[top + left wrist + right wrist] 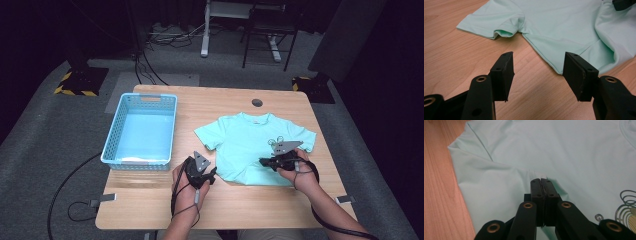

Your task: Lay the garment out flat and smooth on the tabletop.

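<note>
surface: wooden tabletop (150, 200) in a dark room, grey carpet around it, chair and desk legs at the far end.
left gripper (201, 172): nearest the person, hovering over bare wood just off the shirt's near left corner. Fingers (504, 75) about half open, nothing between them; the hem corner lies just beyond the right-hand finger in the left gripper view.
right gripper (274, 161): over the shirt's near right part. Fingers (541, 187) fully closed, pinching a small raised fold of fabric at their tips.
shirt: mint-green T-shirt (250, 145) lies flat, front up, collar pointing away, on the right half of the tabletop.
basket: light blue plastic basket (117, 145) to the left of the shirt, well apart from it.
step: looks like the start of a fold, with the right side gripped and the left not yet.
next move: left gripper probably needs to slide forward onto the hem corner and close there, so both sides lift evenly; a one-sided pull would skew the cloth.
writing: chest print (627, 208) of grey loops and a gold patch, small mark beside it, not readable. No brand or label legible.
</note>
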